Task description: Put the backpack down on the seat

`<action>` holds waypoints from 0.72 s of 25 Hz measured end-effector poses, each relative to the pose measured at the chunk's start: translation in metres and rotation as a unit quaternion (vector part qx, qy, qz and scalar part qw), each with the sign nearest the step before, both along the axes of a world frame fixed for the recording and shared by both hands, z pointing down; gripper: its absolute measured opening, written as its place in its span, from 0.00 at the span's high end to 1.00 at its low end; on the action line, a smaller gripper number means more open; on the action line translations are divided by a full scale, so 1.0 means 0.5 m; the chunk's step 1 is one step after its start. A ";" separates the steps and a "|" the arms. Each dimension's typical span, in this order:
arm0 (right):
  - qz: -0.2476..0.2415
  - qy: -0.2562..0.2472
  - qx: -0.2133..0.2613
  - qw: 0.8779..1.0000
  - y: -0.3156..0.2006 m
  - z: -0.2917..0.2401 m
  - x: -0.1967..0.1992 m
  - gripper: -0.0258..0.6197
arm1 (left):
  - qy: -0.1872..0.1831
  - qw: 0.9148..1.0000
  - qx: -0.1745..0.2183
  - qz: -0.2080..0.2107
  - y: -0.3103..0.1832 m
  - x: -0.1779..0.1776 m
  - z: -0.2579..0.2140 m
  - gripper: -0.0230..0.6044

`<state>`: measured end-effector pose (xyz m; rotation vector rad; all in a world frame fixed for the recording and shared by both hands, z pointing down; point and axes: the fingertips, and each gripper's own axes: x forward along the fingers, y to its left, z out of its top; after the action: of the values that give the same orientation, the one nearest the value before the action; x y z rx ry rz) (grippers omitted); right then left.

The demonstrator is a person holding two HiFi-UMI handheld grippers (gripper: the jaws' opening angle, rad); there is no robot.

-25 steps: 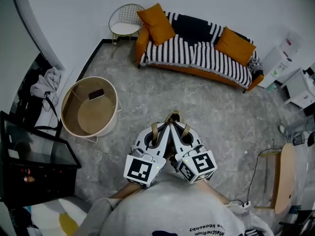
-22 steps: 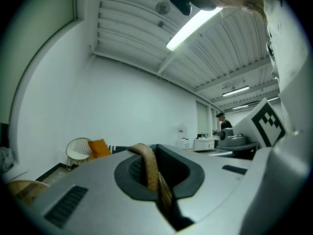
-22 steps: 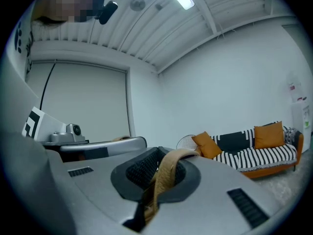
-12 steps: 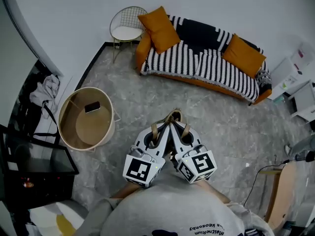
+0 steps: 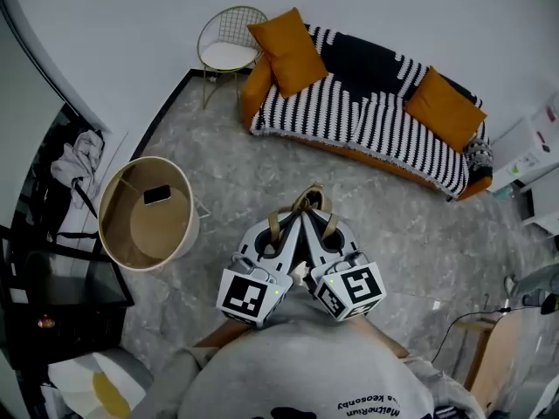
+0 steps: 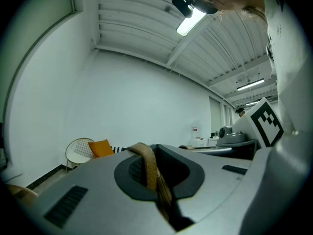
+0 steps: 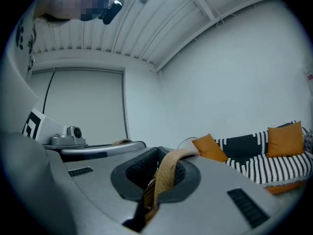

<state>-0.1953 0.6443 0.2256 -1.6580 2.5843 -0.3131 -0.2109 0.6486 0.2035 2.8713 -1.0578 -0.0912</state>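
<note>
My left gripper (image 6: 151, 152) and right gripper (image 7: 164, 158) each clench a tan webbing strap (image 6: 148, 169) of the backpack, hidden beneath them, well short of the black-and-white striped sofa (image 5: 349, 112); a slipping strap could drop it early.

left gripper (image 5: 294, 221): level, nose toward 1 o'clock, jaws clamped tight on tan strap (image 5: 306, 201) | right gripper (image 5: 314, 221): level, nose toward 11 o'clock, jaws clamped on that strap too | pair: tips meeting, held close before chest

Even soft indoor light, ceiling strip lamp (image 6: 190, 22) glaring, heavy fisheye bending, dark vignetted corners
</note>
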 end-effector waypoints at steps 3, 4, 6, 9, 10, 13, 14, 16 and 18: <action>0.003 -0.007 -0.011 1.000 -0.022 0.012 0.012 0.91 | -0.023 0.999 -0.021 0.002 -0.021 0.009 0.022 0.93; 0.004 -0.008 -0.015 1.000 -0.029 0.017 0.013 0.91 | -0.028 0.999 -0.027 0.002 -0.029 0.008 0.027 0.93; 0.005 -0.011 -0.022 1.000 -0.044 0.030 0.013 0.91 | -0.016 0.999 -0.028 0.003 -0.046 0.010 0.034 0.93; 0.010 -0.014 -0.031 0.999 -0.071 0.043 0.015 0.91 | -0.030 0.999 -0.035 0.013 -0.071 0.011 0.056 0.93; 0.012 -0.014 -0.032 0.999 -0.081 0.046 0.016 0.91 | -0.035 0.999 -0.038 0.013 -0.084 0.011 0.057 0.93; 0.018 -0.010 -0.029 0.999 -0.126 0.049 0.023 0.91 | -0.028 0.999 -0.037 0.024 -0.132 0.018 0.061 0.93; 0.021 -0.009 -0.029 0.999 -0.145 0.049 0.027 0.91 | -0.023 0.999 -0.035 0.029 -0.151 0.024 0.062 0.93; 0.030 -0.007 -0.027 0.999 -0.186 0.047 0.036 0.91 | -0.005 0.999 -0.027 0.034 -0.195 0.035 0.051 0.93; 0.040 -0.004 -0.025 0.999 -0.234 0.047 0.040 0.91 | 0.004 0.999 -0.025 0.040 -0.244 0.039 0.046 0.93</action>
<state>-0.1752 0.5274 0.2490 -1.7665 2.5160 -0.3833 -0.1913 0.5265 0.2267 2.8618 -0.9303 -0.0694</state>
